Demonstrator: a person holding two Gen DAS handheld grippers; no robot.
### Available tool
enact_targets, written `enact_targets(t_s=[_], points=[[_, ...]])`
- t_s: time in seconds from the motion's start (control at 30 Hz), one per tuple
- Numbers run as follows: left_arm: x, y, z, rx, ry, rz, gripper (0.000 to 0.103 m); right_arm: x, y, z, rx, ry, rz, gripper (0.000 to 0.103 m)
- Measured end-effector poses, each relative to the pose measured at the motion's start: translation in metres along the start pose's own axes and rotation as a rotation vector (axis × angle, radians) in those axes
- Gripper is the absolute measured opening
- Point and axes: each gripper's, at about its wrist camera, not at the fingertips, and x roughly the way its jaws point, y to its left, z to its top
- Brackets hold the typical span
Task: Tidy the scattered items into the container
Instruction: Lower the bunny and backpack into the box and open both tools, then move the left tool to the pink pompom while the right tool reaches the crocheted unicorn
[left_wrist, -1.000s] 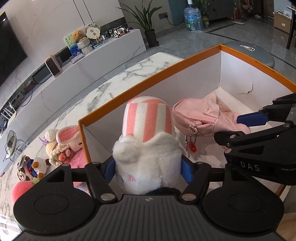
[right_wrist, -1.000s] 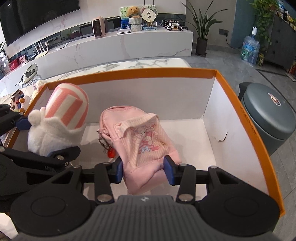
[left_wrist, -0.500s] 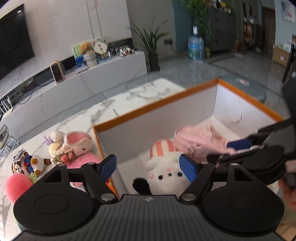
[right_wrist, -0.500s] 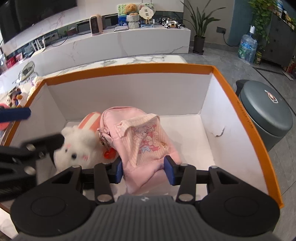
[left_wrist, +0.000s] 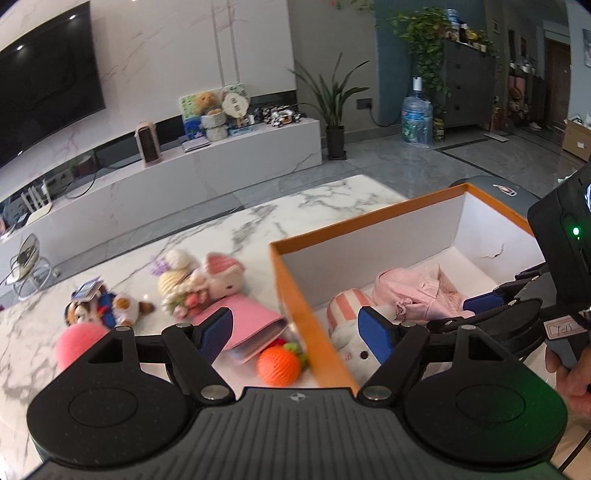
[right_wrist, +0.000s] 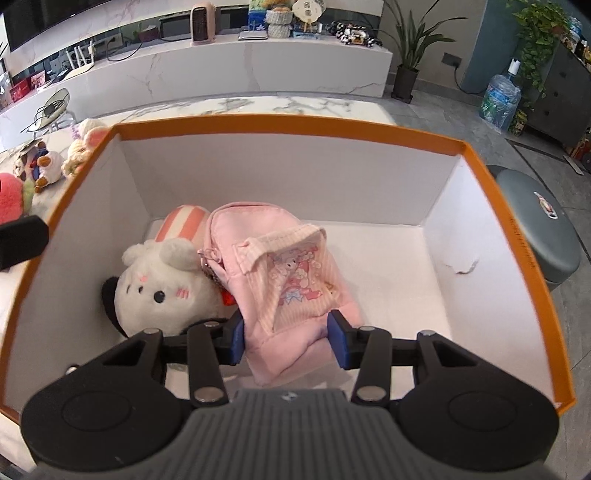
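Note:
An orange-rimmed white box (right_wrist: 295, 125) holds a white plush with a pink striped hat (right_wrist: 162, 288) lying against a pink backpack (right_wrist: 288, 273). My right gripper (right_wrist: 287, 339) is inside the box, its blue pads pressed on the backpack's lower end. My left gripper (left_wrist: 295, 328) hangs open and empty above the box's left wall (left_wrist: 291, 291), with the plush (left_wrist: 347, 332) below its right finger. On the table left of the box lie an orange knitted ball (left_wrist: 279, 365), a pink pouch (left_wrist: 247, 325), a knitted bunny doll (left_wrist: 207, 280), a small figure plush (left_wrist: 99, 306) and a pink fluffy ball (left_wrist: 77, 343).
The box stands on a marble table (left_wrist: 295, 210). A grey lidded bin (right_wrist: 535, 229) stands on the floor just right of the box. A person's hand (left_wrist: 569, 369) grips the right tool's handle. A long white TV cabinet runs along the far wall.
The left gripper let go of the white plush, opened, and drew back up and left over the box wall. The plush now lies on the box floor. The right gripper stays on the backpack.

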Motion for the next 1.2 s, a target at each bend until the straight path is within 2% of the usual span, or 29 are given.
enact_targets(t_s=[0.33,0.77,0.87,1.2], points=[[-0.012,0.024,-0.010,-0.043,0.010,0.013,0.088,0.007,0.014,0.003,-0.002,0.027,-0.099,0.049],[-0.032,0.015,-0.021,0.012,0.015,0.011,0.088,-0.011,0.015,-0.009,0.001,0.023,-0.137,0.070],[-0.042,0.014,-0.022,0.017,0.004,0.017,0.088,-0.022,0.016,-0.012,-0.004,-0.001,-0.145,0.077],[-0.083,0.024,-0.030,-0.003,-0.034,0.049,0.088,-0.091,0.036,-0.029,-0.001,-0.154,-0.144,0.082]])
